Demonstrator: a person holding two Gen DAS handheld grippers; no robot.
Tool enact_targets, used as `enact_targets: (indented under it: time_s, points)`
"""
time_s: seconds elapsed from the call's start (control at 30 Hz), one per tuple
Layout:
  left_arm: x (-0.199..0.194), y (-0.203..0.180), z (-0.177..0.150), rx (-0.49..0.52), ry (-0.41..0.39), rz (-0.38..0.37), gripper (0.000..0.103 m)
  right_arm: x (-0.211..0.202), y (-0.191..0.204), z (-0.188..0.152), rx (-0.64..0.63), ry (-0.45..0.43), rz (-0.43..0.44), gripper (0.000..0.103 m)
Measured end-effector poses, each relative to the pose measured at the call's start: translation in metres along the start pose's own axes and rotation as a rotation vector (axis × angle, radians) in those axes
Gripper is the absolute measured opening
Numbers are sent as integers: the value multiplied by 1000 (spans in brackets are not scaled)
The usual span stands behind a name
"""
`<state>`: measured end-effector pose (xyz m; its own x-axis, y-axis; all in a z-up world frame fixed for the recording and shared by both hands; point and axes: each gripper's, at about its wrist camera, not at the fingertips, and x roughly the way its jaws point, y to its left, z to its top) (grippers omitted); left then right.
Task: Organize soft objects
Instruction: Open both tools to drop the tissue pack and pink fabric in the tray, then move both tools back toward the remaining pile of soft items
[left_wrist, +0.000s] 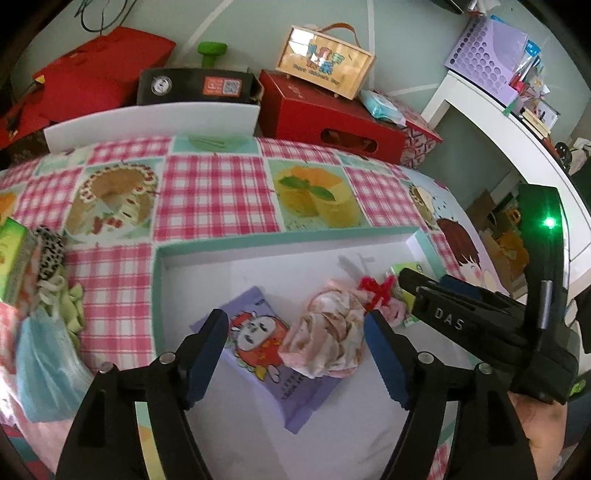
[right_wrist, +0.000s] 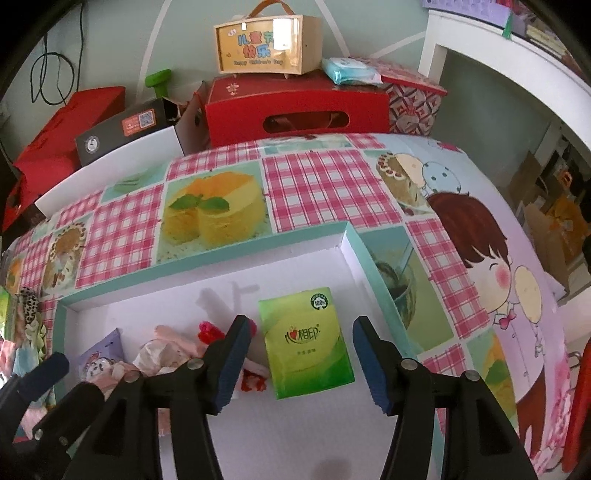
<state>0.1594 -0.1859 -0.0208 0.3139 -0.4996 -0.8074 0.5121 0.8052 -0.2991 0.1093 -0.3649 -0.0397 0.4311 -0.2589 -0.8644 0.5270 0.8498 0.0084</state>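
Left gripper (left_wrist: 295, 354): jaws released above cloth (left_wrist: 328, 339) in tray (left_wrist: 280, 236).
Right gripper (right_wrist: 297, 360): released above green pack (right_wrist: 308, 350).
Risk: grippers crowd together, may collide.

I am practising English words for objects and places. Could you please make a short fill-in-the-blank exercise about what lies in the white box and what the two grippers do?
1. The green tissue pack lies between the open fingers of the ____ gripper.
2. The purple pack lies inside the white ____ with teal walls.
3. The left gripper is ____, with a crumpled pink cloth between its fingers.

Missing words: right; box; open
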Motion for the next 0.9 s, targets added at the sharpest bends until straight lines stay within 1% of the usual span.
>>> enact_targets:
  time_s: [0.13, 0.27, 0.33, 0.37, 0.5, 0.57, 0.63, 0.7, 0.77, 0.9]
  points:
    - [-3, 3, 2, 3, -22, 36, 90, -6, 3, 1, -9, -9, -9, 69]
    - [-6, 3, 2, 20, -48, 62, 90, -9, 9, 2, -30, -12, -13, 76]
    - [-6, 3, 1, 22, -56, 63, 92, -10, 14, 2, -53, -13, -25, 83]
    - [-6, 3, 1, 20, -58, 60, 94, -10, 15, 2, -60, -13, -31, 84]
    - [-6, 7, 0, -6, -59, 43, 95, -9, 19, 2, -78, -12, -46, 85]
    - [-7, 10, 1, -23, -57, 47, 95, -9, 18, 2, -72, -11, -49, 87]
    - [-8, 14, 1, -32, -61, 53, 95, -10, 16, 2, -63, -13, -53, 102]
    - [-10, 16, 2, -41, -66, 55, 95, -12, 13, 3, -53, -23, -56, 103]
    - [-13, 19, 3, -47, -71, 56, 102, -14, 12, 3, -44, -28, -50, 103]
    - [-21, 25, 7, -51, -85, 60, 103, -15, 13, 4, -44, -24, -44, 103]
